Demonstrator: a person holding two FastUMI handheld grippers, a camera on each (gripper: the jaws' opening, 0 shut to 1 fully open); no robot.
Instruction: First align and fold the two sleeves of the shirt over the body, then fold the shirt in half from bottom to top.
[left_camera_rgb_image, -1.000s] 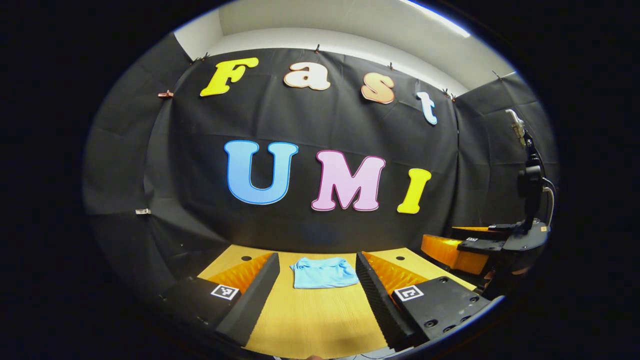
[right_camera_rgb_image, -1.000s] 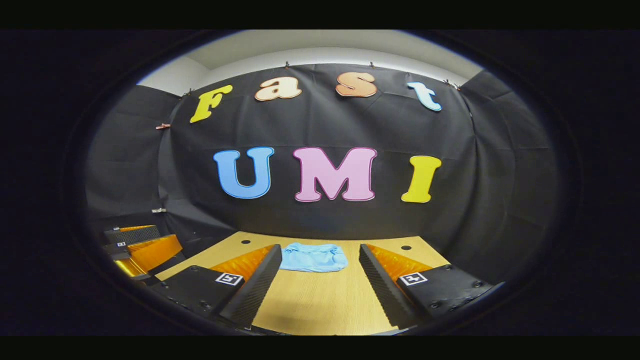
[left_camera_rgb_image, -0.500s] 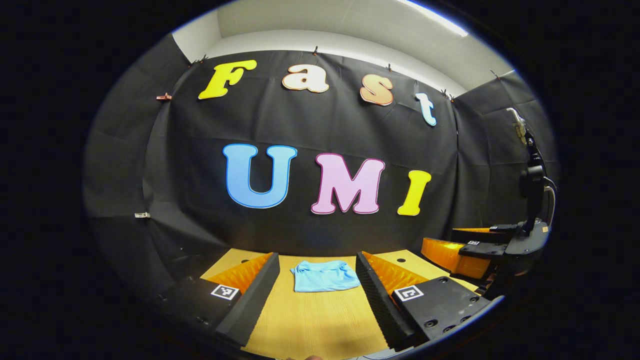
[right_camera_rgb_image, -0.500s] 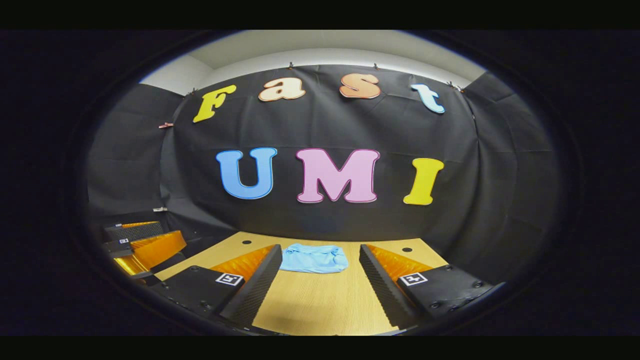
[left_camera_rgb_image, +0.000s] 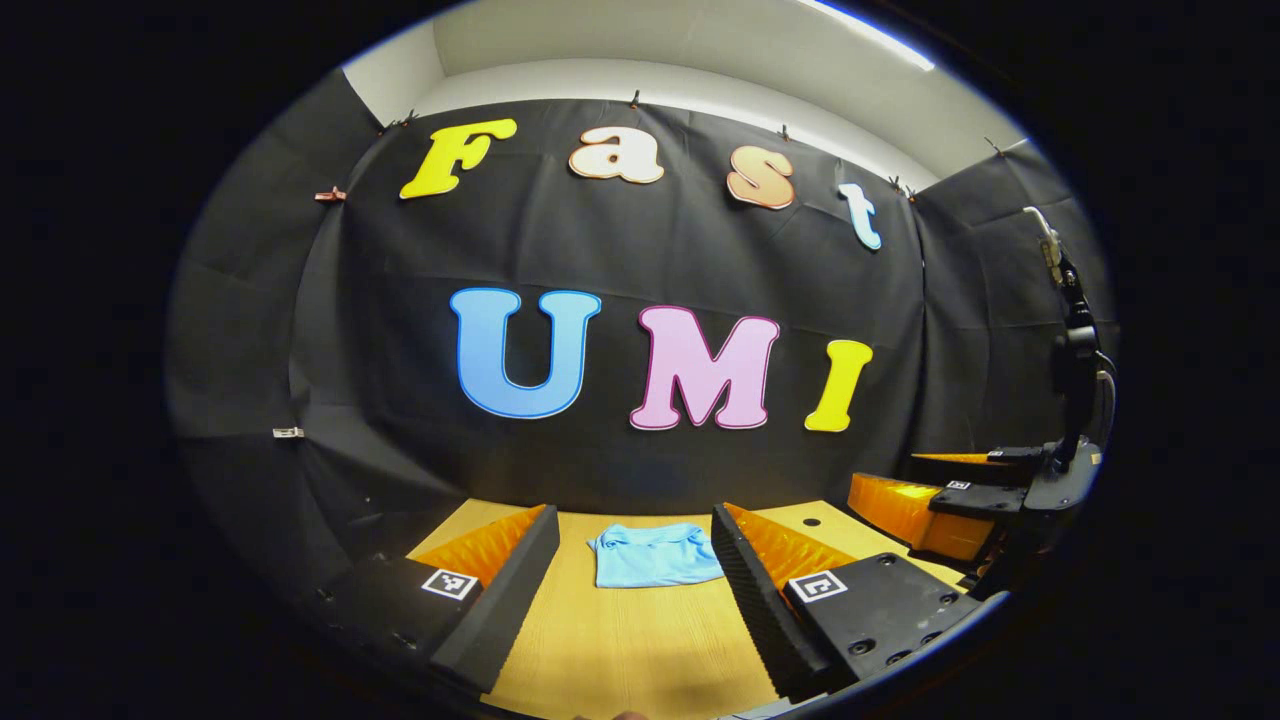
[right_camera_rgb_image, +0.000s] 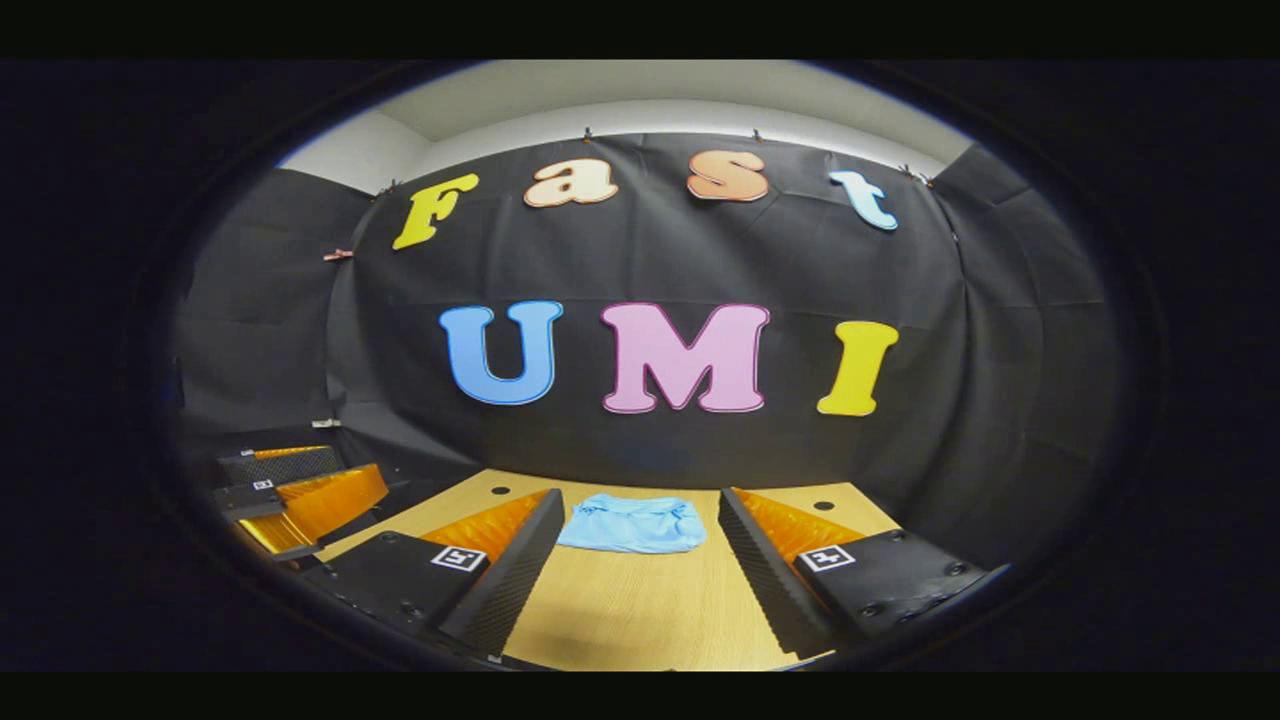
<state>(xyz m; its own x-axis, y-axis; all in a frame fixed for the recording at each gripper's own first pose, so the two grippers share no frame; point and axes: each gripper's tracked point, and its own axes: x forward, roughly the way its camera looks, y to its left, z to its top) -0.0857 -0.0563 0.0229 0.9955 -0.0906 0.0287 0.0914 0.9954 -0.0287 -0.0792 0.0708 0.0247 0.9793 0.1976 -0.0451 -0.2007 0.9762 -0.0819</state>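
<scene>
The light-blue shirt (left_camera_rgb_image: 655, 556) lies on the desk (left_camera_rgb_image: 640, 650) as a compact folded bundle; both folds look done. Left gripper (left_camera_rgb_image: 638, 590) and right gripper (right_camera_rgb_image: 640, 565) fingers stand apart, holding nothing.

Table (left_camera_rgb_image: 640, 650): light wood, ahead and below the gripper's fingers.
Holes (right_camera_rgb_image: 824, 506): 2 in the tabletop, far corners.
Wall (right_camera_rgb_image: 1000, 330): black cloth, behind the table.
</scene>
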